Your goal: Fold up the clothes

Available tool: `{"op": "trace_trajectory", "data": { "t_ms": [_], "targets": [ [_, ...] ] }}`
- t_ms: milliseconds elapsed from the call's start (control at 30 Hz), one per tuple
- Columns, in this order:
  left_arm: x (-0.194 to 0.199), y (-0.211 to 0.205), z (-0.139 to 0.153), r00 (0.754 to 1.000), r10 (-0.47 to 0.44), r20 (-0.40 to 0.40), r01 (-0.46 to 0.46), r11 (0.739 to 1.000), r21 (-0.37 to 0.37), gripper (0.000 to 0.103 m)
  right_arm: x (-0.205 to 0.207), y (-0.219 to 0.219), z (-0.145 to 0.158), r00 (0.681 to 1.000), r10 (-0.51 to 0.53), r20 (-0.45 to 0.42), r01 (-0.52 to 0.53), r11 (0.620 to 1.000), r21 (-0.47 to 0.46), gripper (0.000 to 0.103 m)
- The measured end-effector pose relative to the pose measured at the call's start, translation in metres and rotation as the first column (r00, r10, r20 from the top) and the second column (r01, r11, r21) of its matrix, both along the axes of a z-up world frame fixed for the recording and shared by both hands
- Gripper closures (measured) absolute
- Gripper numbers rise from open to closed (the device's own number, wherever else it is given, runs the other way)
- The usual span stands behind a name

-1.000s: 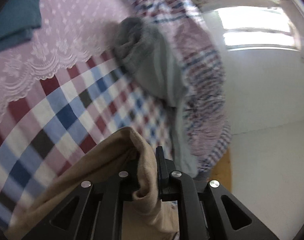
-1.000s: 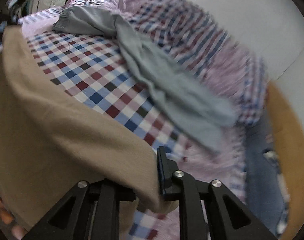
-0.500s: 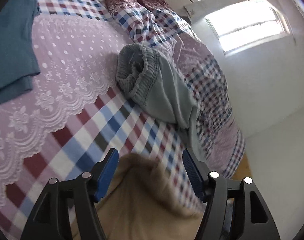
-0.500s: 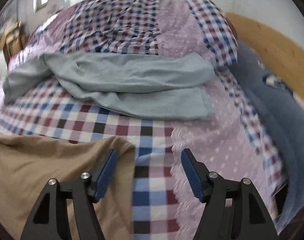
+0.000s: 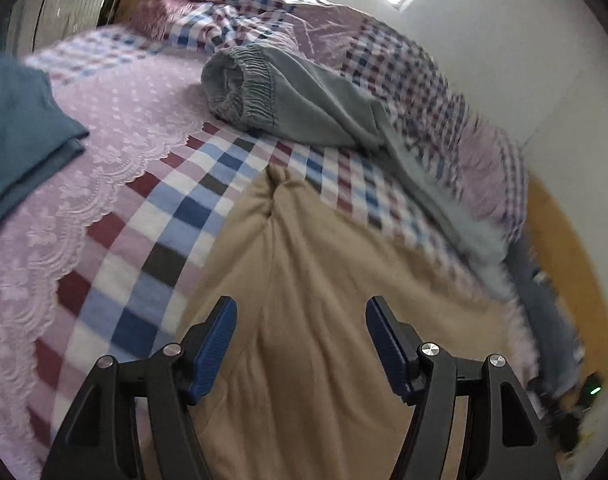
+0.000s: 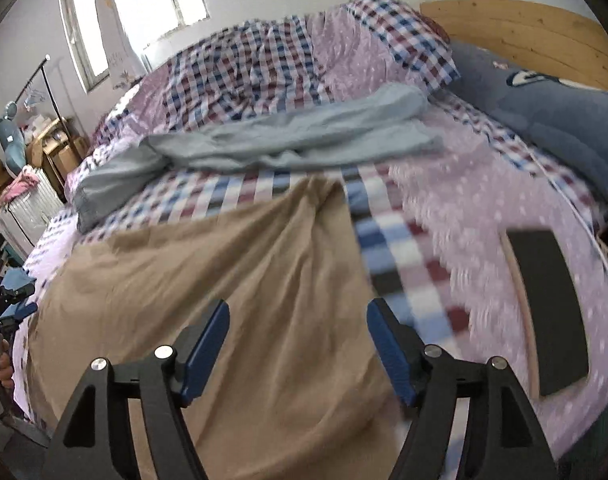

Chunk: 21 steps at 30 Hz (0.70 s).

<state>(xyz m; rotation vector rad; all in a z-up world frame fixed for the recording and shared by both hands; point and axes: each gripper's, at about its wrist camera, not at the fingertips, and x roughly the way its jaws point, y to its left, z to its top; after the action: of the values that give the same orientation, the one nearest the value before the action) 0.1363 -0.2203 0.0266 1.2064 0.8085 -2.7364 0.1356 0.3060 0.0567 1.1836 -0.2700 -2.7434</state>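
With both claws empty over the bed, the tan garment lies spread on the checked cover, its far edge pinched into a small peak.

Left to right:
- Teal cloth: folded, at the left edge of the bed, well apart from the tan garment.
- Left claw: jaws wide, nothing gripped; the tan garment lies below and between them, with no pad pressing on it.
- Grey trousers: unfolded, lying across the bed beyond the tan garment, waistband bunched open.
- Right claw: jaws opening, nothing between the pads; it hangs over the right edge of the tan garment.
- Dark flat object: on the cover to the right, beside the lace panel.

Likely faults from this state:
- The peak and the long creases may be trapped in the next fold if not smoothed.
- A grasp taken too deep may catch the cover with the garment and drag it.
- Uneven corner grasps may skew the fold.
- A wide sweep to the right may strike the dark object.
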Motion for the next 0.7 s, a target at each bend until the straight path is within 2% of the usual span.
{"op": "trace_trajectory", "data": {
  "t_ms": [100,167,267,367,433,567,700],
  "targets": [
    [0.01,0.007,0.002,1.0,0.014,-0.004,-0.014,0.998,-0.063,0.024,0.015,-0.014,0.001,0.999,0.035,-0.032,-0.034,0.999,0.024,0.028],
    [0.016,0.011,0.003,0.999,0.035,-0.006,-0.036,0.994,-0.105,0.021,0.023,-0.025,-0.003,0.997,0.065,-0.031,-0.063,0.996,0.06,0.022],
    [0.02,0.013,-0.001,0.996,0.086,0.03,-0.08,0.984,-0.162,0.021,0.024,-0.041,-0.027,0.99,0.128,0.057,-0.134,0.986,0.098,0.02],
    [0.017,0.009,-0.017,0.987,0.119,0.106,-0.098,0.979,-0.179,0.02,0.023,-0.052,-0.048,0.98,0.157,0.122,-0.179,0.964,0.199,0.02],
    [0.014,0.006,-0.028,0.978,0.138,0.159,-0.107,0.976,-0.188,0.02,0.028,-0.055,-0.049,0.98,0.163,0.113,-0.186,0.954,0.234,0.02],
    [0.018,0.011,-0.029,0.974,0.155,0.166,-0.108,0.958,-0.265,0.02,0.041,-0.053,-0.043,0.987,0.132,0.087,-0.149,0.959,0.239,0.02],
    [0.031,0.006,-0.031,0.969,0.179,0.173,-0.137,0.964,-0.229,0.02,0.058,-0.057,-0.031,0.993,0.114,0.033,-0.118,0.968,0.22,0.02]
  ]
}}
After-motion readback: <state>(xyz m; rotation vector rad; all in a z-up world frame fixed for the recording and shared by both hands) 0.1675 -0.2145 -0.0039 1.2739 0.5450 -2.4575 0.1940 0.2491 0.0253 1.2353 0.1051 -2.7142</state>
